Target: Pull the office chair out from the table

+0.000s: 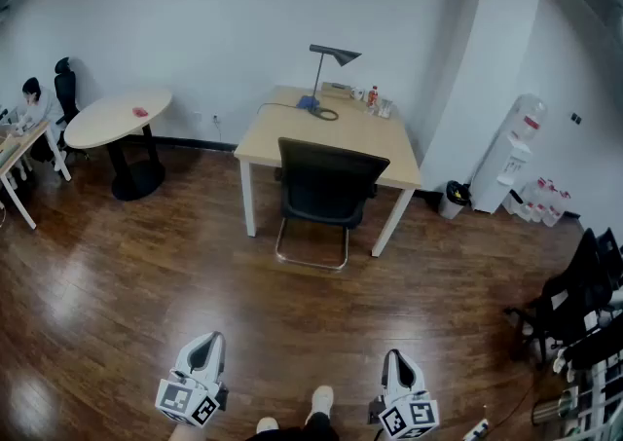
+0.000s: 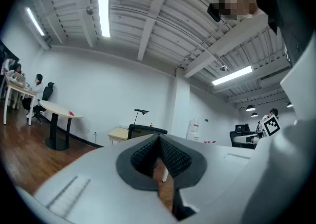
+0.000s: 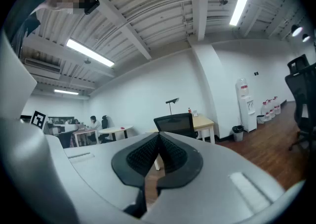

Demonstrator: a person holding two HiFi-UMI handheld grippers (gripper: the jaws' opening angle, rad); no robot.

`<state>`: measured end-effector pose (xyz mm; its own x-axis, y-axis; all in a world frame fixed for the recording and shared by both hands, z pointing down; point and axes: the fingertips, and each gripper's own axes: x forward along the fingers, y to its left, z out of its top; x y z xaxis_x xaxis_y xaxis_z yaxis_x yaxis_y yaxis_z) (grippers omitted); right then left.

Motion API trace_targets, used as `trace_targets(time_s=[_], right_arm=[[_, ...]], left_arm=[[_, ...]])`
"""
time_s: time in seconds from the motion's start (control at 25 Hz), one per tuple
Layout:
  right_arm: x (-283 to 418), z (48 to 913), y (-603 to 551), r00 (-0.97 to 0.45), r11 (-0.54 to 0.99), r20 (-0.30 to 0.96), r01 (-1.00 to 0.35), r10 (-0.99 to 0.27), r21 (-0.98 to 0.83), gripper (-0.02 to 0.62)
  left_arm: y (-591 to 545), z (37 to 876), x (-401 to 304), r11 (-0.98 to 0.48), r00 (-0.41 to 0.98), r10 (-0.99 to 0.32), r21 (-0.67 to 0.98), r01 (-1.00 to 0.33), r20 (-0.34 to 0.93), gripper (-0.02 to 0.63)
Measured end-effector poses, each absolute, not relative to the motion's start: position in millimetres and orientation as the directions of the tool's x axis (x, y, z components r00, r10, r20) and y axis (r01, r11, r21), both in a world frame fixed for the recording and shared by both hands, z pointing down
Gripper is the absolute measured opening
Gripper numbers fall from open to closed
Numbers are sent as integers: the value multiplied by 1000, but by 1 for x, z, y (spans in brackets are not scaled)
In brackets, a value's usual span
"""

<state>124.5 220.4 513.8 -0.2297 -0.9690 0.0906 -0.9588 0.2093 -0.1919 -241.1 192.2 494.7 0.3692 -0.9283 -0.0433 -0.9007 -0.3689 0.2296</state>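
Standing well back, I hold my left gripper (image 1: 204,344) and right gripper (image 1: 397,357) level, jaws pressed together on nothing. The office chair (image 1: 326,186) sits far ahead, tucked against the table (image 1: 292,129).

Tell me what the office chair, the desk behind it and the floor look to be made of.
The office chair: matte black back, likely mesh or fabric; shiny bent-tube base, probably chromed metal. The desk: pale matte wood-look top, perhaps laminate; white legs, material unclear. The floor: dark glossy wood-look planks, with seams and lamp glare.
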Motion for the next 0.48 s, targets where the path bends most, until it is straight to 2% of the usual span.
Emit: trace_targets(time_s=[0.48], right_arm=[[191,509,129,-264,254,25,-945,-964,-205,12]], left_arm=[[119,488,-171,-359,357,-933,184,-915,-48,2]])
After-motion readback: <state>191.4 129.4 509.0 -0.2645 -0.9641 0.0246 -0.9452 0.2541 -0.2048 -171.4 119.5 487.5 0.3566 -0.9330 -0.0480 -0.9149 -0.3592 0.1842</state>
